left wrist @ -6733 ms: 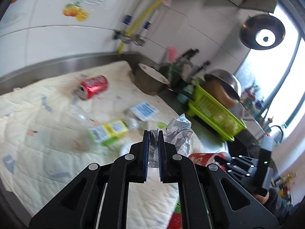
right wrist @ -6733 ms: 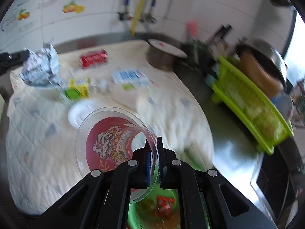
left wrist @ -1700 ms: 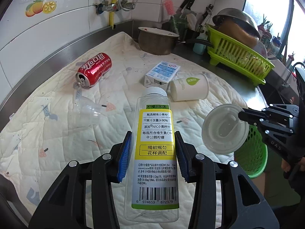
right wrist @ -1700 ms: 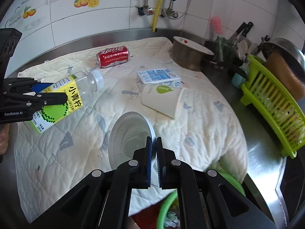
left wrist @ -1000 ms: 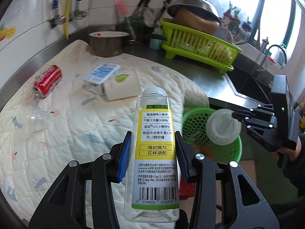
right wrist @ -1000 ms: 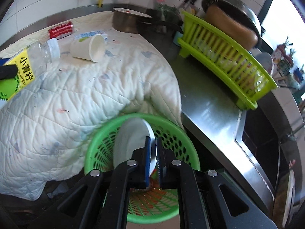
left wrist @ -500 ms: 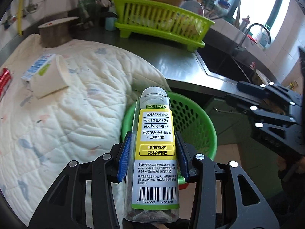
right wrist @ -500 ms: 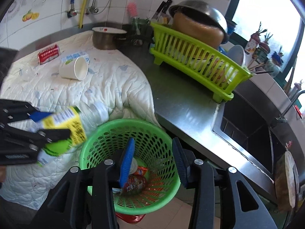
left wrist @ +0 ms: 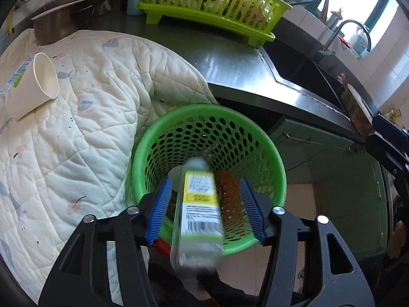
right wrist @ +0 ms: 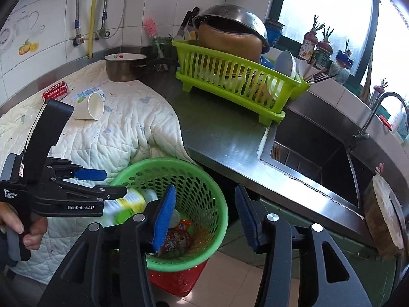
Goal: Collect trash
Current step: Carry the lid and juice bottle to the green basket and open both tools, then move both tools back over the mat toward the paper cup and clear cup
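Presently we note the left claw [left wrist: 204, 209] opening, blurred bottle [left wrist: 198, 212] loose between its pads above the green basket [left wrist: 143, 153], right claw [right wrist: 204, 217] opening, empty, beside the counter [right wrist: 225, 138].

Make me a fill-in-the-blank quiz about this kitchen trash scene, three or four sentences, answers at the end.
1. The juice bottle is dropping into the ____ wastebasket.
2. The paper cup lies on its ____ on the quilted cloth.
3. The lime dish rack stands on the counter beside the ____.
4. Between the opening jaws of the right gripper there is ____.

Missing words: green; side; sink; nothing
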`<state>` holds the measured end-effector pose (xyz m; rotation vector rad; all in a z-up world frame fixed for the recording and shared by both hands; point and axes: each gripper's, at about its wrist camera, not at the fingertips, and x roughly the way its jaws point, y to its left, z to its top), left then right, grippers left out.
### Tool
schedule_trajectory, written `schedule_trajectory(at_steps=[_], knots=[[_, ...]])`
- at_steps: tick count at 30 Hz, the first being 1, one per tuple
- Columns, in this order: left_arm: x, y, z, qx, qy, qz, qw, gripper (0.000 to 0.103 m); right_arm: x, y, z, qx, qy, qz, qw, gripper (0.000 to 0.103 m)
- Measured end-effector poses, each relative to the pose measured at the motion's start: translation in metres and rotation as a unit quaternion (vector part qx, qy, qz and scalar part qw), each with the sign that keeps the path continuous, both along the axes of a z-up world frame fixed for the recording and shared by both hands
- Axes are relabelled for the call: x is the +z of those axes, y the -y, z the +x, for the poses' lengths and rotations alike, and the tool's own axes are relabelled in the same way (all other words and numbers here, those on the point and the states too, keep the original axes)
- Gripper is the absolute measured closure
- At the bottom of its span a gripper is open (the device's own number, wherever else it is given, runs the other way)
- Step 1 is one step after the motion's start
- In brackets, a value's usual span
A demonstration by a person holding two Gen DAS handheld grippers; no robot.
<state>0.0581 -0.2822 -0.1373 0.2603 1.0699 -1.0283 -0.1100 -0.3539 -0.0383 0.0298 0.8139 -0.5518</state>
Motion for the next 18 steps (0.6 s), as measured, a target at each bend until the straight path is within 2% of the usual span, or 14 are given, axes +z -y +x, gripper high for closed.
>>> schedule_trajectory(at_steps=[3,9,18], knots=[[0.009,-0.009,0.005,0.013,0.005,-0.006,0.9999,0.038,0.002,-0.001,-0.002,0.002,0.004,-0.003,1.000,0.051],[0.028,-0.040,0.020,0.051,0.023,-0.020,0.9982,0.037,0.002,-0.009,0.011,0.024,0.006,0.000,1.000,0.049],[0.052,-0.106,0.047,0.128,0.050,-0.023,0.9902,0.032,0.005,-0.032,0.050,0.070,0.018,-0.002,0.997,0.038]])
